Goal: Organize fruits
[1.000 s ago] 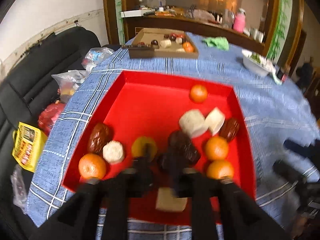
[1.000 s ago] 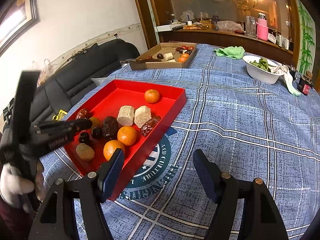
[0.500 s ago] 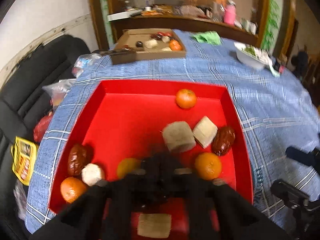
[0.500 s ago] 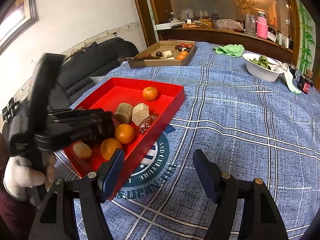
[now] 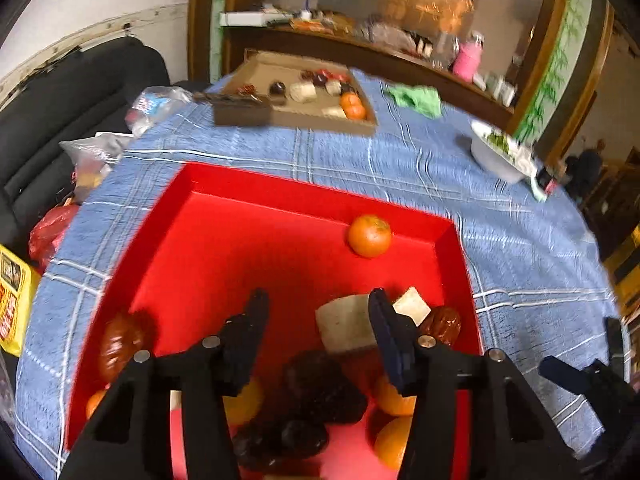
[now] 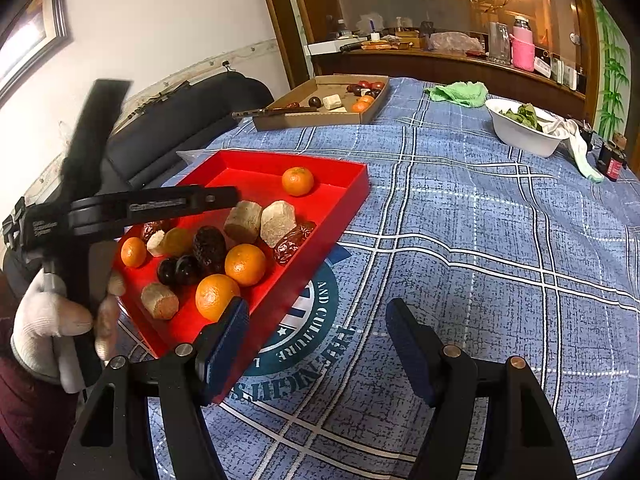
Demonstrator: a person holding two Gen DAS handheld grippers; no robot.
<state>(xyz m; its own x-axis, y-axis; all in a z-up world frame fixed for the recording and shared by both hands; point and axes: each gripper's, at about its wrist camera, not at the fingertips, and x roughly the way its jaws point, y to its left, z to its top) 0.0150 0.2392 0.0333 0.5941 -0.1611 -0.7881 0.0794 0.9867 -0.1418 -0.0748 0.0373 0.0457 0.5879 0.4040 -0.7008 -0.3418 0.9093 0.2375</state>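
A red tray on the blue checked tablecloth holds several oranges, dark dried fruits, red dates and pale cut chunks. One orange lies alone near the far wall. My left gripper is open and empty, raised over the tray's near half above a dark wrinkled fruit and a pale chunk. In the right wrist view its fingers point across the tray. My right gripper is open and empty, low over the cloth beside the tray's near right corner.
A cardboard box with more fruits stands at the far side. A green cloth and a white bowl of greens sit at the far right. A black sofa with plastic bags borders the table's left.
My left gripper was shut low on dark fruit in the tray; it has lifted, moved forward and opened, now empty. The right gripper has not moved.
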